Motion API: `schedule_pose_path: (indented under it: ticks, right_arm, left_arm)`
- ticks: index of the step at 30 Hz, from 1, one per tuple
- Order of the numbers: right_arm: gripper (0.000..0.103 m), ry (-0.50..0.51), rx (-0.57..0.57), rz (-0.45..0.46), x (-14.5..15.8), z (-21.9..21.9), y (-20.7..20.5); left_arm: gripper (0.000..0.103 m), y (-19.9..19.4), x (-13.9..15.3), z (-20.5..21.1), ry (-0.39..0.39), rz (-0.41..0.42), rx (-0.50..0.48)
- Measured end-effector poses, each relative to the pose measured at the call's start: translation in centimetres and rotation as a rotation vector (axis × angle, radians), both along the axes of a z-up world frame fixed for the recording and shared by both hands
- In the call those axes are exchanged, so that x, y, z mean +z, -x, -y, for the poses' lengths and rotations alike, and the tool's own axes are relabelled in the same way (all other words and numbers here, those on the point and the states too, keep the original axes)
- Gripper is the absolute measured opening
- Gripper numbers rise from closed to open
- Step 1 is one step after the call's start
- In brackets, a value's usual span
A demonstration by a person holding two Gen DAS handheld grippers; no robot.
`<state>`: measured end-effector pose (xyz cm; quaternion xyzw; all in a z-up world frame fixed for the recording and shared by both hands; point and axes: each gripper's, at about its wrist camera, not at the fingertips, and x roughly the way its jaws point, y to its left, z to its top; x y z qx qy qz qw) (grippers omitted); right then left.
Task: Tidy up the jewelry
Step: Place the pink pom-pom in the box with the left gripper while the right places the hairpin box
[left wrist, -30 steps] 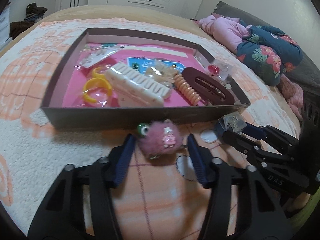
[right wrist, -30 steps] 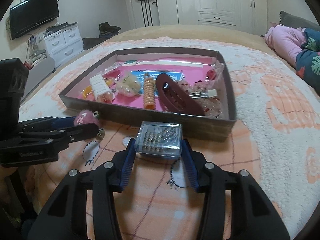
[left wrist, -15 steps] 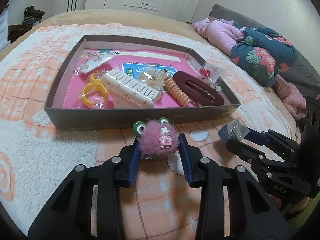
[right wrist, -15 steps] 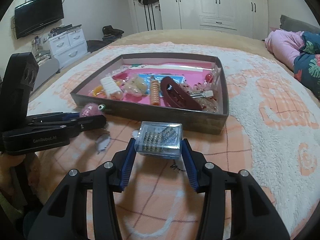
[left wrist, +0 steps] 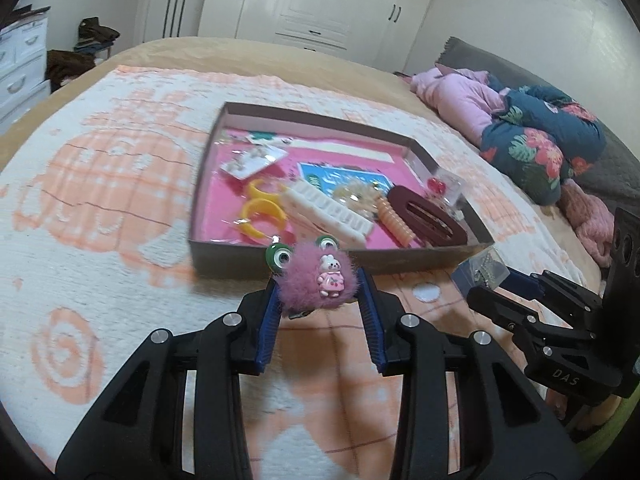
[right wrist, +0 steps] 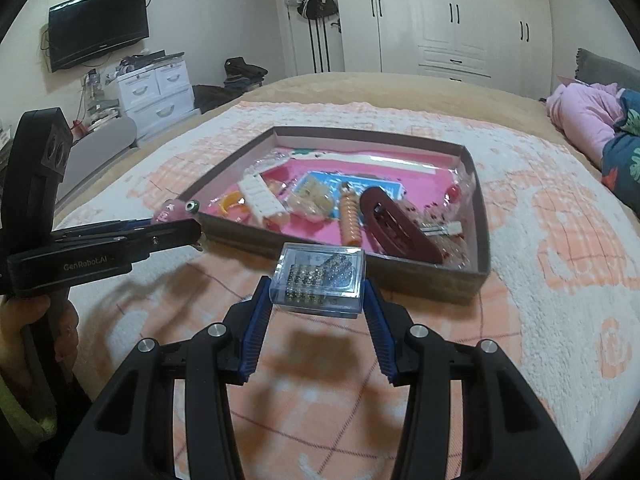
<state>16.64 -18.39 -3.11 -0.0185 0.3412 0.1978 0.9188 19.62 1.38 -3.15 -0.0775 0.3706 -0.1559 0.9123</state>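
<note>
My left gripper [left wrist: 320,294] is shut on a fluffy pink pompom hair clip [left wrist: 316,280] with green frog eyes, held above the blanket just before the near wall of the brown box [left wrist: 224,258]. My right gripper [right wrist: 318,300] is shut on a clear plastic case of rhinestone pieces [right wrist: 320,278], held above the blanket near the box's [right wrist: 420,282] front wall. The pink-lined box holds a white claw clip [left wrist: 328,212], a maroon hair clip [left wrist: 428,216], an orange spiral tie [left wrist: 394,222], yellow clips [left wrist: 262,216] and small packets. The left gripper shows at the left of the right wrist view [right wrist: 192,232].
The box lies on a white and orange blanket [left wrist: 100,200] on a bed. Pink and floral bedding [left wrist: 520,128] is piled at the right. White wardrobes [right wrist: 460,20], a drawer unit [right wrist: 156,92] and a wall TV [right wrist: 96,26] stand beyond the bed.
My left gripper closed on the pompom clip and lifted it off the blanket. My right gripper rose with the clear case. Both views pulled up and back from the box.
</note>
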Motion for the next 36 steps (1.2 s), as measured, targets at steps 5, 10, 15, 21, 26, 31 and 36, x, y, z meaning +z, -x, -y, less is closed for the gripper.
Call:
schedule_pose_path:
  ticks: [5, 10, 15, 21, 26, 31, 36]
  right_arm:
    - [0.044, -0.006, 0.010, 0.010, 0.5, -0.8, -0.9]
    - [0.044, -0.008, 0.012, 0.026, 1.0, -1.3, -1.8]
    - [0.044, -0.013, -0.006, 0.037, 1.3, -1.1, -3.2]
    - [0.044, -0.008, -0.038, 0.046, 1.4, -0.5, -5.0]
    - [0.044, -0.007, -0.058, 0.051, 1.5, 0.1, -6.3]
    - [0.044, -0.010, -0.075, 0.044, 1.4, 0.6, -7.6]
    - [0.044, -0.010, -0.082, 0.022, 0.9, 0.5, -9.2]
  left_arm:
    - [0.028, -0.2, 0.3, -1.1, 0.014, 0.011, 0.022]
    - [0.028, -0.7, 0.9, -1.7, 0.022, 0.027, 0.038]
    - [0.028, -1.6, 1.3, -1.9, 0.028, 0.036, 0.045]
    - [0.028, -3.3, 1.7, -1.6, 0.016, 0.048, 0.032]
    - [0.028, -4.9, 1.8, -1.2, 0.011, 0.051, 0.029]
    - [0.028, -6.8, 2.0, -1.0, 0.012, 0.051, 0.029]
    - [0.028, -8.8, 1.8, -1.0, 0.022, 0.043, 0.037]
